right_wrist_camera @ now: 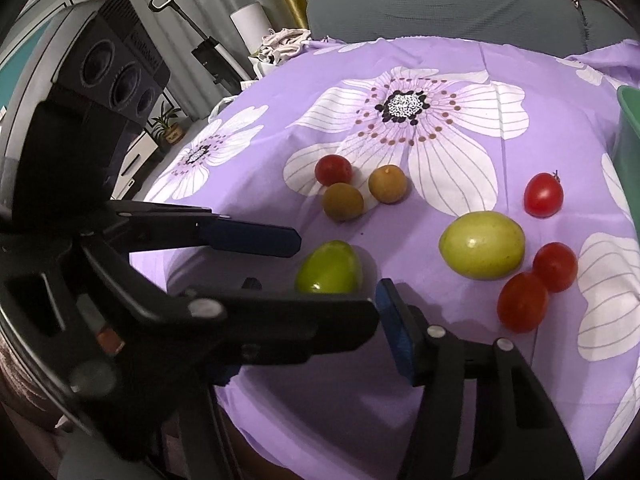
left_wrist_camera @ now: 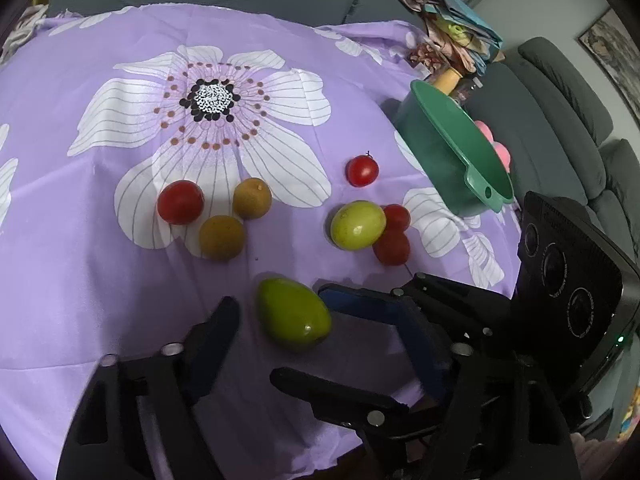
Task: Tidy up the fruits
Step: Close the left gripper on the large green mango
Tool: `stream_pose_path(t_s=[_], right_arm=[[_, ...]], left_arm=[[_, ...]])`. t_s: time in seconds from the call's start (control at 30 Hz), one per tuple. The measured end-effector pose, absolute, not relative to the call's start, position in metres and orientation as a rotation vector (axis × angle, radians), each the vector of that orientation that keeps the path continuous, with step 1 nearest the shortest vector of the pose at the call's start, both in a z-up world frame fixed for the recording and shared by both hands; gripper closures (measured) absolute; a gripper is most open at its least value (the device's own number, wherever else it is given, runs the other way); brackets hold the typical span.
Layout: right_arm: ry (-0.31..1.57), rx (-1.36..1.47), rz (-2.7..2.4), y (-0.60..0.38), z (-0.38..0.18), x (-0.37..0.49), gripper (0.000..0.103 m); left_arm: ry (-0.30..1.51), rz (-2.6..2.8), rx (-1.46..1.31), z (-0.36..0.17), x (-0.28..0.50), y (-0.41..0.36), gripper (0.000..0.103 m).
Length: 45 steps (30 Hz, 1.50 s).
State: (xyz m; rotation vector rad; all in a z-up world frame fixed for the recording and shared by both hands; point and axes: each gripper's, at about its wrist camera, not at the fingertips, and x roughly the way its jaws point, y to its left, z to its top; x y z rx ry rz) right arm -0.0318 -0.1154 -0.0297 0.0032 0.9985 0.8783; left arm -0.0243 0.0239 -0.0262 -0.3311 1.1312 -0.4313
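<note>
Fruits lie on a purple flowered cloth point(left_wrist_camera: 100, 264). My left gripper point(left_wrist_camera: 280, 300) is open around a green fruit point(left_wrist_camera: 293, 314), one finger on each side; it also shows in the right wrist view point(right_wrist_camera: 329, 267). A second yellow-green fruit point(left_wrist_camera: 358, 225) lies beside two red tomatoes point(left_wrist_camera: 394, 246). Another tomato point(left_wrist_camera: 362, 171) lies alone, and one point(left_wrist_camera: 180, 202) sits by two brown fruits point(left_wrist_camera: 222, 237). A green bowl point(left_wrist_camera: 452, 148) stands at the right. My right gripper point(right_wrist_camera: 376, 286) is open, close by the left gripper point(right_wrist_camera: 300, 260), holding nothing.
A grey sofa point(left_wrist_camera: 560, 112) runs behind and to the right of the table. A pile of cloth and papers point(left_wrist_camera: 452, 36) sits beyond the bowl. A pink item point(left_wrist_camera: 496, 148) lies behind the bowl. The cloth's front edge is near both grippers.
</note>
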Motion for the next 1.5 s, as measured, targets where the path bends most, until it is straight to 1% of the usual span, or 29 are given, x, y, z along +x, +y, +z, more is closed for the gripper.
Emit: stream_pose_path(t_s=[0.17, 0.2, 0.23, 0.3, 0.37, 0.5, 0.6, 0.7, 0.77, 0.8, 0.83, 1.2, 1.5], right_arm=[[1.006, 0.005, 0.880, -0.116, -0.031, -0.032, 0.050], [1.007, 0.008, 0.880, -0.116, -0.031, -0.031, 0.052], [1.007, 0.010, 0.879, -0.116, -0.031, -0.031, 0.052], [1.007, 0.010, 0.878, -0.116, -0.032, -0.030, 0.056], [1.006, 0.009, 0.877, -0.117, -0.031, -0.030, 0.057], [1.000, 0.001, 0.862, -0.118, -0.032, -0.029, 0.066], [0.991, -0.015, 0.854, -0.118, -0.032, -0.029, 0.067], [0.982, -0.023, 0.847, -0.118, -0.031, -0.029, 0.067], [0.981, -0.023, 0.844, -0.119, -0.031, -0.029, 0.068], [0.980, -0.024, 0.842, -0.119, -0.031, -0.029, 0.068], [0.978, -0.027, 0.840, -0.119, -0.031, -0.029, 0.068], [0.925, -0.030, 0.833, -0.125, -0.023, -0.035, 0.068], [0.867, -0.013, 0.839, -0.135, -0.008, -0.039, 0.067]], left_arm=[[1.155, -0.427, -0.332, -0.033, -0.021, 0.023, 0.033], [1.159, -0.426, -0.333, -0.034, -0.021, 0.022, 0.039], [1.165, -0.429, -0.335, -0.036, -0.020, 0.021, 0.043], [1.171, -0.433, -0.333, -0.038, -0.019, 0.020, 0.043], [1.169, -0.434, -0.336, -0.039, -0.019, 0.020, 0.043], [1.165, -0.441, -0.353, -0.040, -0.018, 0.023, 0.045], [1.160, -0.460, -0.382, -0.041, -0.017, 0.024, 0.051], [1.155, -0.463, -0.386, -0.041, -0.018, 0.025, 0.052], [1.152, -0.462, -0.396, -0.042, -0.019, 0.026, 0.054], [1.148, -0.457, -0.393, -0.041, -0.019, 0.026, 0.059], [1.143, -0.450, -0.386, -0.040, -0.020, 0.026, 0.062], [1.112, -0.463, -0.397, -0.031, -0.023, 0.025, 0.062], [1.065, -0.452, -0.354, -0.010, -0.026, 0.014, 0.062]])
